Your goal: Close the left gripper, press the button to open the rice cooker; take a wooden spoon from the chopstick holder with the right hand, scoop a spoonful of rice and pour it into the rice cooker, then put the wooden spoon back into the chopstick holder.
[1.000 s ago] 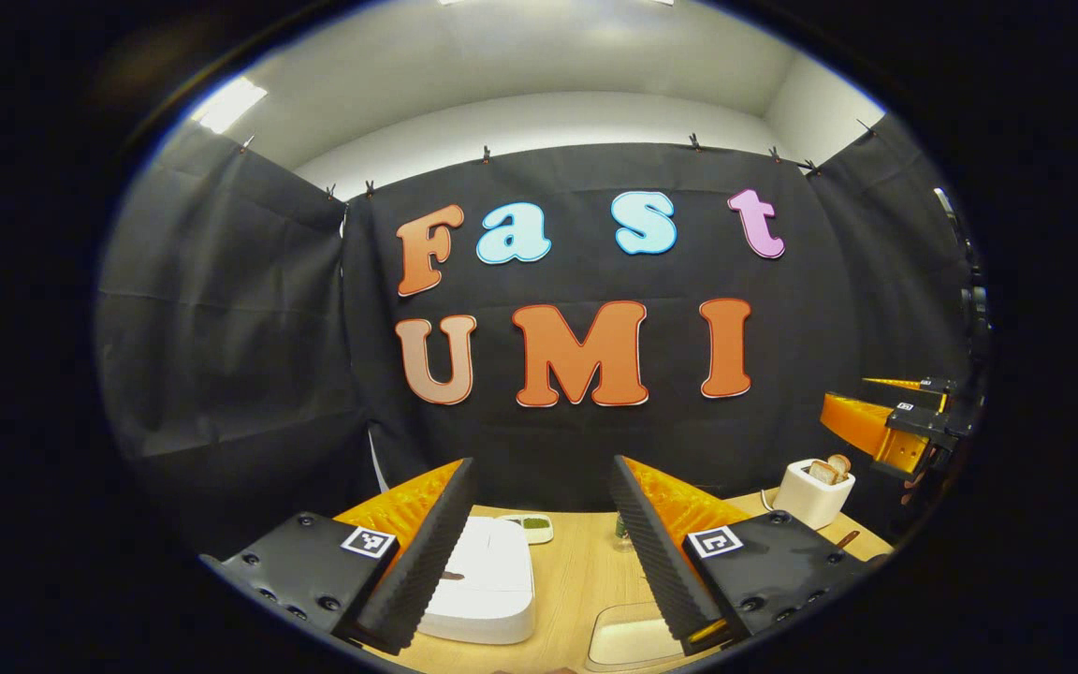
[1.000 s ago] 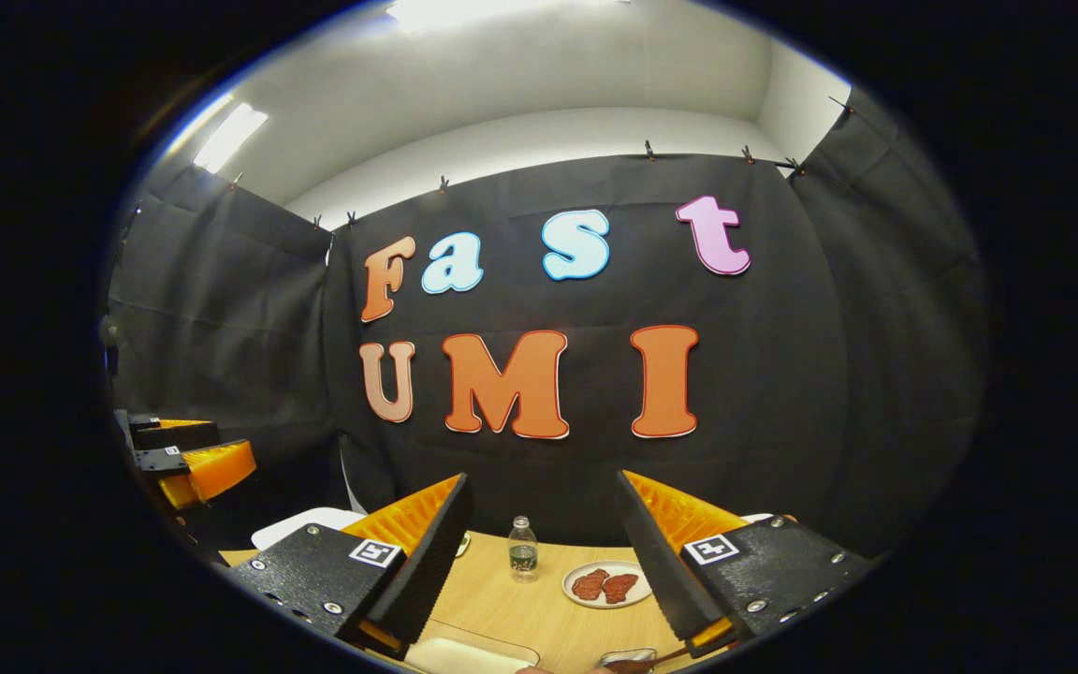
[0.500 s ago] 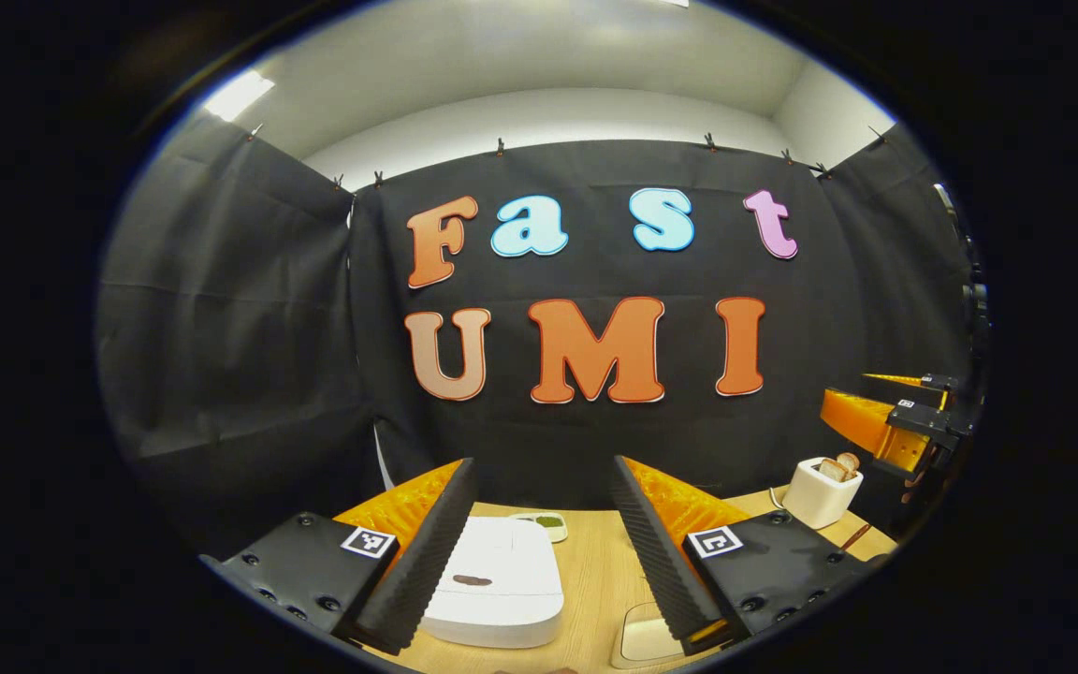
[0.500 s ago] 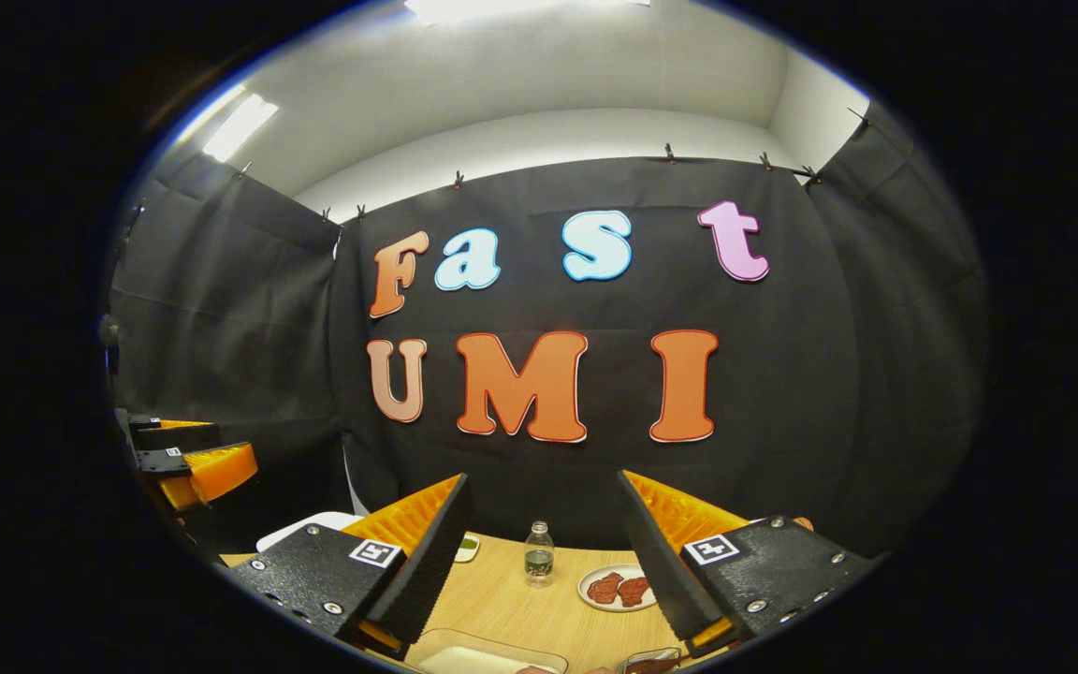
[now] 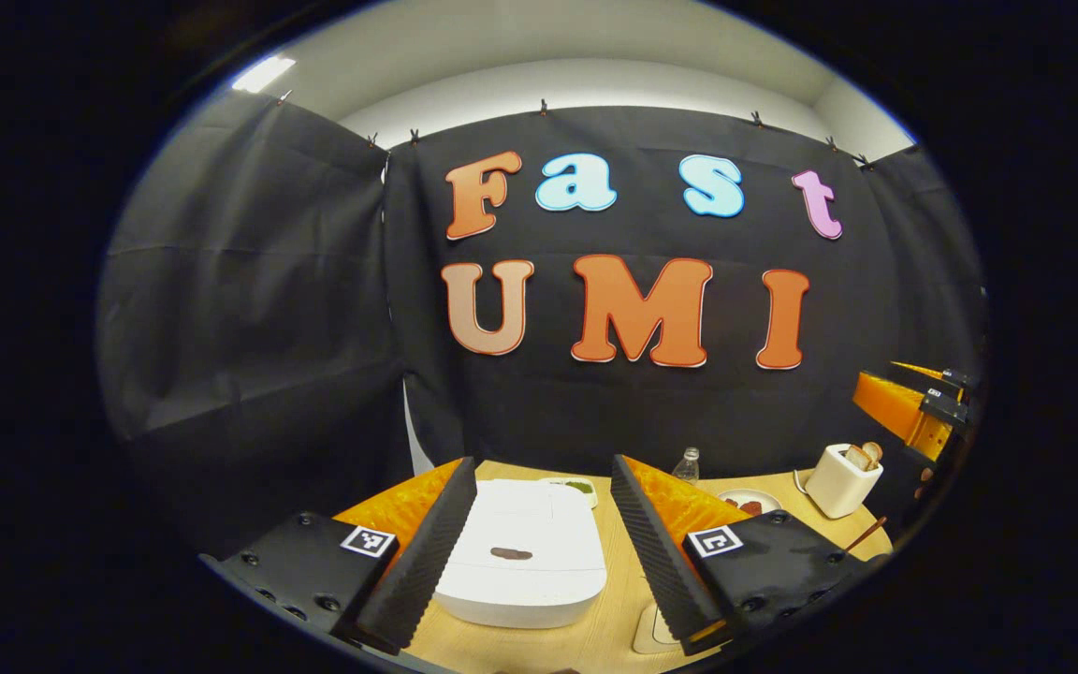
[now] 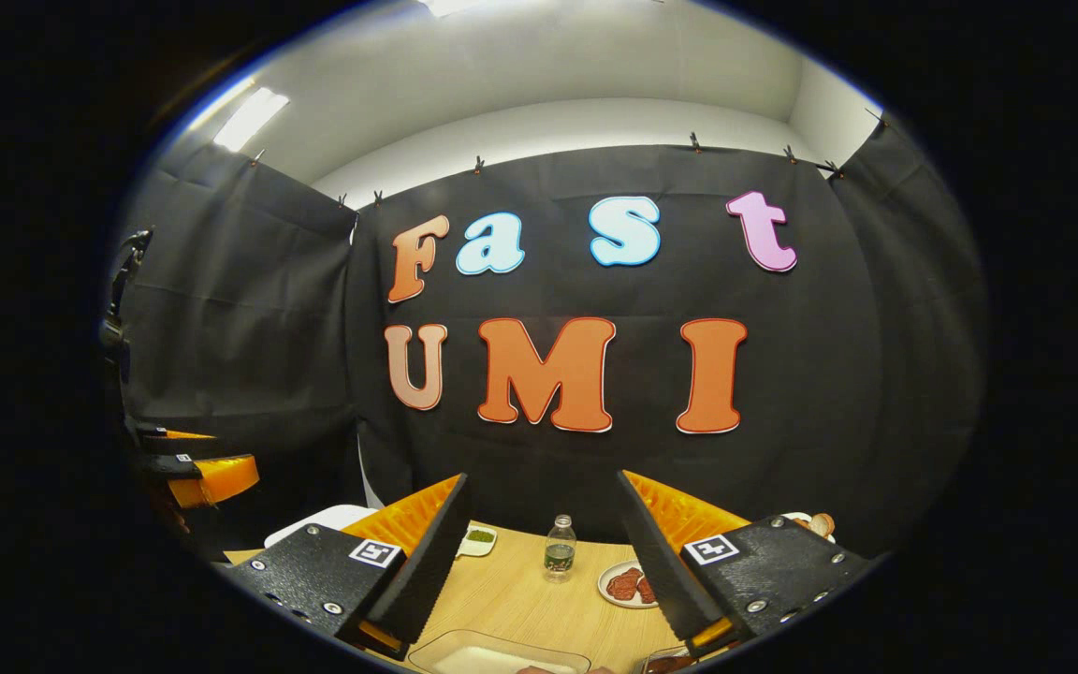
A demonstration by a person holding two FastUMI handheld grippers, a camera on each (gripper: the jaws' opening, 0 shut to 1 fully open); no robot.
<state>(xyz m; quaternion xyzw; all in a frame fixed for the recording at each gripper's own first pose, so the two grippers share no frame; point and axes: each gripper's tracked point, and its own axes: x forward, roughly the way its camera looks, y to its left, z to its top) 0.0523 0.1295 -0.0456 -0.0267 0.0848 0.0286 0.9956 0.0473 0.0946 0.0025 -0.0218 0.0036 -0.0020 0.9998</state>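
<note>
The white rice cooker [image 5: 520,562] sits on the wooden table [image 5: 614,580] with its lid down and a dark oval button [image 5: 509,553] on top. My left gripper [image 5: 541,465] hangs above and before it, open, the cooker showing between its fingers. Held up off to the right is my right gripper [image 5: 913,407]. In the right gripper view my right gripper [image 6: 543,479] is open and empty above the table, over a clear rice container [image 6: 492,655]. A brown spoon handle [image 5: 865,534] pokes up at the table's right edge. The left gripper [image 6: 197,468] shows at far left, near the cooker [image 6: 324,520].
A white toaster [image 5: 841,480] with bread stands at the back right. A small water bottle [image 6: 558,558], a plate of red meat [image 6: 628,585] and a little dish of greens [image 6: 480,537] line the back of the table.
The left gripper has tipped down and moved toward the cooker, which now shows fuller between its fingers. The right gripper view has drifted slightly. Both grippers stay open.
</note>
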